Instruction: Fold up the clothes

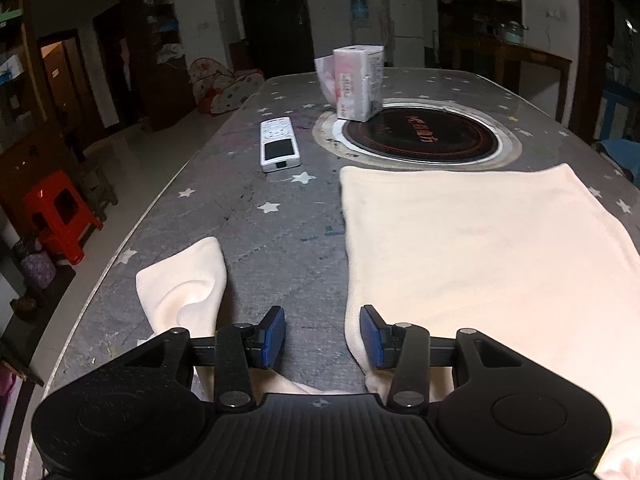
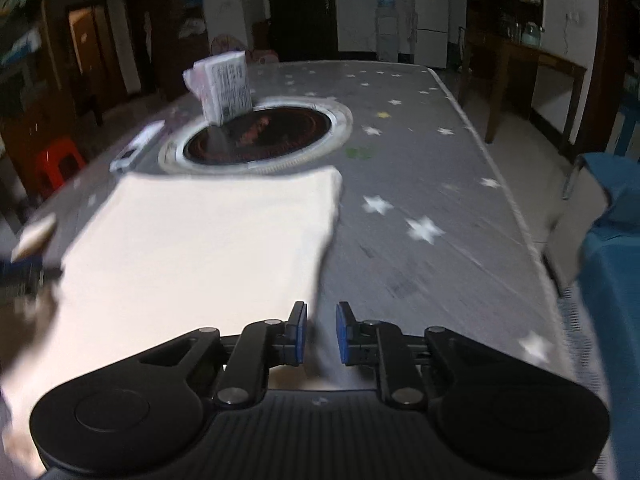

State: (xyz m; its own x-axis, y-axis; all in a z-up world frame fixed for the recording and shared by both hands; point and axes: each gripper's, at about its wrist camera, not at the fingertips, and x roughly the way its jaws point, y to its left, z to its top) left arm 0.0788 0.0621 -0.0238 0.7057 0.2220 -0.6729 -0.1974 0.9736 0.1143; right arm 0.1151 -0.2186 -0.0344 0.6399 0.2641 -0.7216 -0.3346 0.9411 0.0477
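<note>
A cream garment (image 1: 472, 248) lies flat on the star-patterned table (image 1: 256, 240), one sleeve (image 1: 188, 280) flung out, ready for folding; the left gripper (image 1: 322, 336) hovers spread and empty, the right gripper (image 2: 321, 334) narrowly parted beside the hem; motion blur smears that side's details

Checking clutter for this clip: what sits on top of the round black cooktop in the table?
A white wrapped pack stands on the far left rim of the cooktop. The rest of its surface is bare; the cream garment lies just short of it.
</note>
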